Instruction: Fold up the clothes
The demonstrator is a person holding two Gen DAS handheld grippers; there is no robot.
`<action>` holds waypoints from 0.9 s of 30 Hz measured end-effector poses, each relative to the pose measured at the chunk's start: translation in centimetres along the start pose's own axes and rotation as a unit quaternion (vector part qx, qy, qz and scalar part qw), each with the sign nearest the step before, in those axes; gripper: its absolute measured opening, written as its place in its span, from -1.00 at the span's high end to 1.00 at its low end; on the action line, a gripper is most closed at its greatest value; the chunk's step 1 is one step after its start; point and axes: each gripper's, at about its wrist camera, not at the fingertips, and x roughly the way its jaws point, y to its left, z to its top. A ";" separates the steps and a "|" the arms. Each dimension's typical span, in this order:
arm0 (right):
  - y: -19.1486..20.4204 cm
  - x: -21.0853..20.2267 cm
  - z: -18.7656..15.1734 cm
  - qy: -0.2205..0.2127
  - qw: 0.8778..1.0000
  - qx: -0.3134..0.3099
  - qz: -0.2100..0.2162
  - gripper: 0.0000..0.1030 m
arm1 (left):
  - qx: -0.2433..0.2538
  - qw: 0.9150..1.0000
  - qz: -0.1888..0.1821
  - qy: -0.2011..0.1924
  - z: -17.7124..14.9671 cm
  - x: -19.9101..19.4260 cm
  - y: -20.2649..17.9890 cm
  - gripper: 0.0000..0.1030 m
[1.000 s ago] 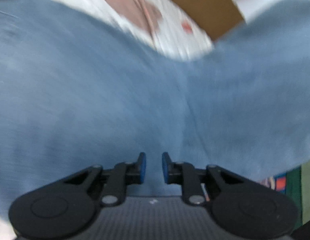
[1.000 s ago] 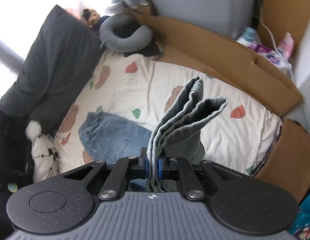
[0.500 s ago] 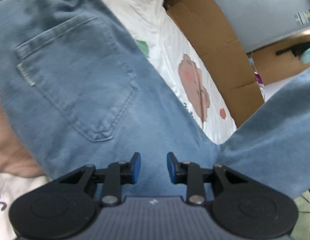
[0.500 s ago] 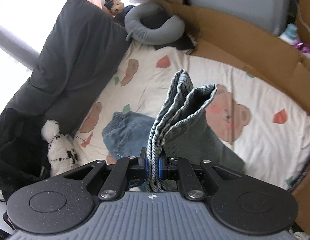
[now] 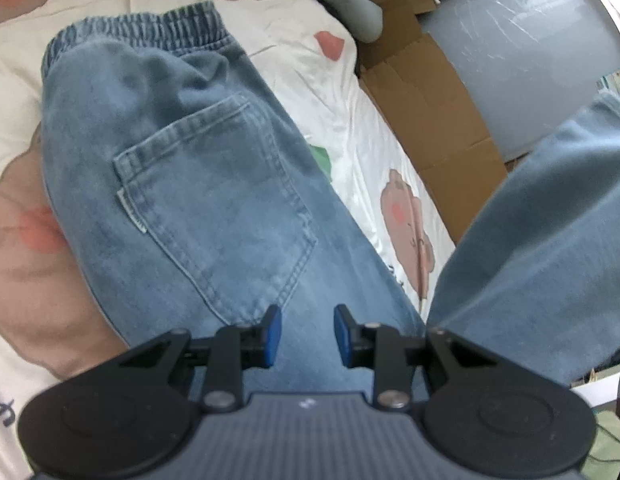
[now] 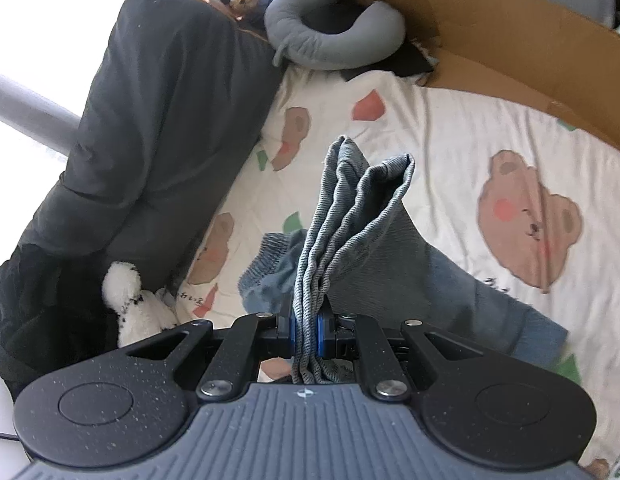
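Jeans (image 5: pixel 197 184): blue denim, elastic waistband, back pocket up; lying on bear-print sheet (image 5: pixel 350 128), seat flat, leg end lifted off sheet at R.
L gripper (image 5: pixel 303 336): over jeans just below back pocket; jaws apart, nothing pinched btwn blue pads.
R gripper (image 6: pixel 305 334): clenched on bunched hem of jeans leg (image 6: pixel 350 216); fabric stands up in folds above pads, rest trails down to sheet.
Dark duvet (image 6: pixel 157 128): along sheet's L edge, R view.
Neck pillow (image 6: pixel 334 36): grey, at sheet's far end.
Cardboard (image 6: pixel 510 28): along sheet's far/R side.
Plush toy (image 6: pixel 129 304): white, beside sheet at duvet's near end.
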 end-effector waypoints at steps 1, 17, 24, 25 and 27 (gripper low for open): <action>0.2 0.6 0.2 0.001 1.000 0.000 0.003 0.84 | -0.003 1.000 0.002 -0.002 0.0 0.1 0.1 0.42; -0.6 15.9 0.9 0.053 0.995 0.080 0.038 0.84 | -0.022 0.994 0.055 -0.087 1.1 -3.3 2.6 0.43; 0.1 21.3 1.6 0.074 0.993 0.089 0.024 0.84 | -0.011 0.989 0.079 -0.127 1.2 -4.9 3.2 0.43; 0.4 22.0 1.7 0.076 0.993 0.087 0.022 0.84 | -0.007 0.988 0.081 -0.133 1.3 -5.2 3.2 0.43; 0.7 23.5 1.9 0.081 0.993 0.085 0.018 0.84 | -0.001 0.986 0.085 -0.143 1.5 -5.5 3.2 0.43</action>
